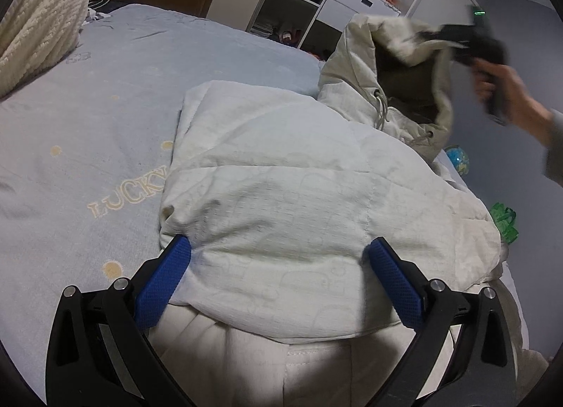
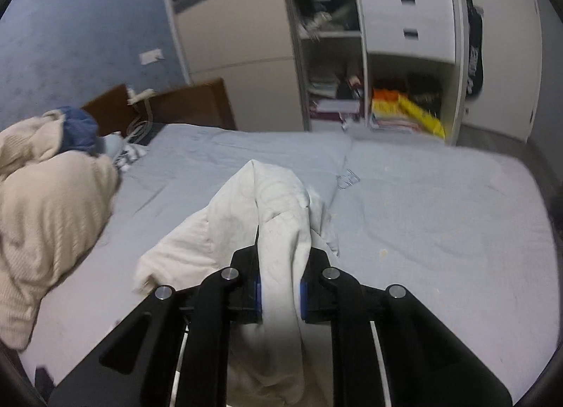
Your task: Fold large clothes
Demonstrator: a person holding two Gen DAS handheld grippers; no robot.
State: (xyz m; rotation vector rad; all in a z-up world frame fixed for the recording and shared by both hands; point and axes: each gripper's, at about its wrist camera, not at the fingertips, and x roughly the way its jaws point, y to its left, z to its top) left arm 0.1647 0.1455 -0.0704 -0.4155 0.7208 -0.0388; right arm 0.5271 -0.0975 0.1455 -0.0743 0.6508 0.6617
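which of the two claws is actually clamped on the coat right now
The right claw: its blue pads pinch a bunched fold of the white coat. The left claw is spread wide over the coat, gripping nothing.

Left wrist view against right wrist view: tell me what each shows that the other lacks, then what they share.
Only the left wrist view shows the open left gripper over the jacket's quilted body, the hood lifted by the right gripper, and the "LUCKY" lettering. Only the right wrist view shows white fabric clamped between the pads and the yellow items on the shelves. Both show the white jacket, bed and cream blanket.
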